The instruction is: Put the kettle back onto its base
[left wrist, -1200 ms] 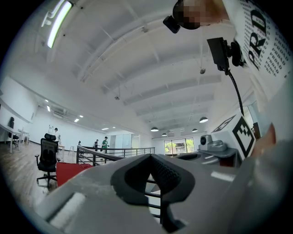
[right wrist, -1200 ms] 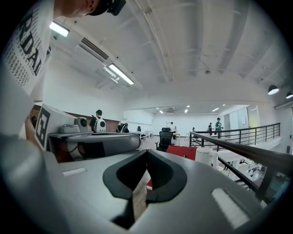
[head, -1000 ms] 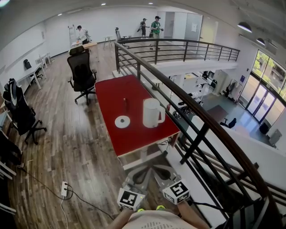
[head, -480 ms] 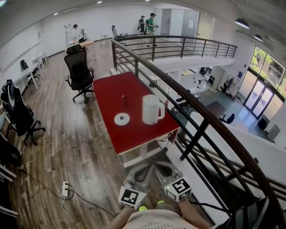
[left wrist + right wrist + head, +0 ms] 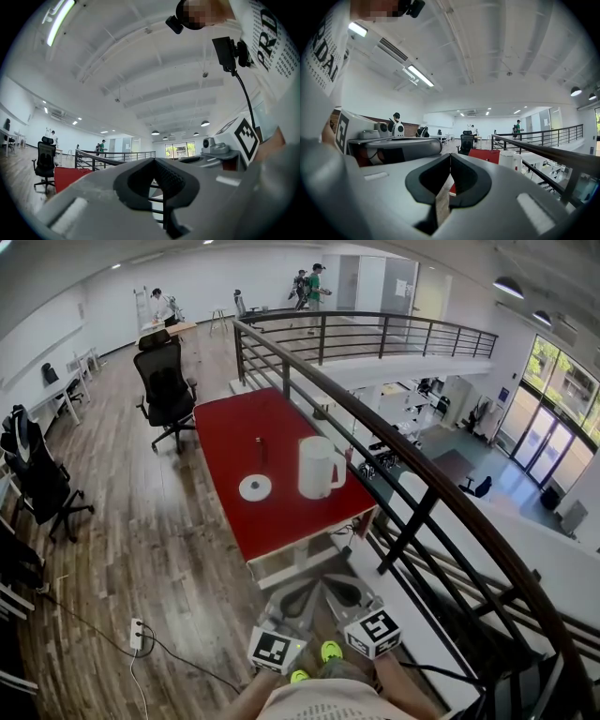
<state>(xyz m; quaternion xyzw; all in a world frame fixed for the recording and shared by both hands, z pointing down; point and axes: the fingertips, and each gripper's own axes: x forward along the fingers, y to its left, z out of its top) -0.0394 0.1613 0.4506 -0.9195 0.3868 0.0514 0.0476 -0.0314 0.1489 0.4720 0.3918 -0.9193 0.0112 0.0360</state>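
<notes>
A white kettle (image 5: 317,468) stands upright on the red table (image 5: 281,521), near its right edge. Its round white base (image 5: 254,487) lies flat on the table just left of it, a small gap apart. Both grippers hover low in the head view, close to my body and well short of the table. My left gripper (image 5: 302,596) is shut with nothing between its fingers, as the left gripper view (image 5: 153,160) confirms. My right gripper (image 5: 342,594) is also shut and empty (image 5: 450,155). The kettle (image 5: 509,159) shows far ahead in the right gripper view.
A black metal railing (image 5: 375,427) runs along the table's right side, with a drop to a lower floor beyond. A small dark object (image 5: 262,448) stands on the table behind the base. A black office chair (image 5: 167,390) sits at the table's far end. A power strip (image 5: 137,635) lies on the wooden floor.
The kettle, base and both grippers keep their places. The head view has shifted slightly, and the people at the far end have walked on a little.
</notes>
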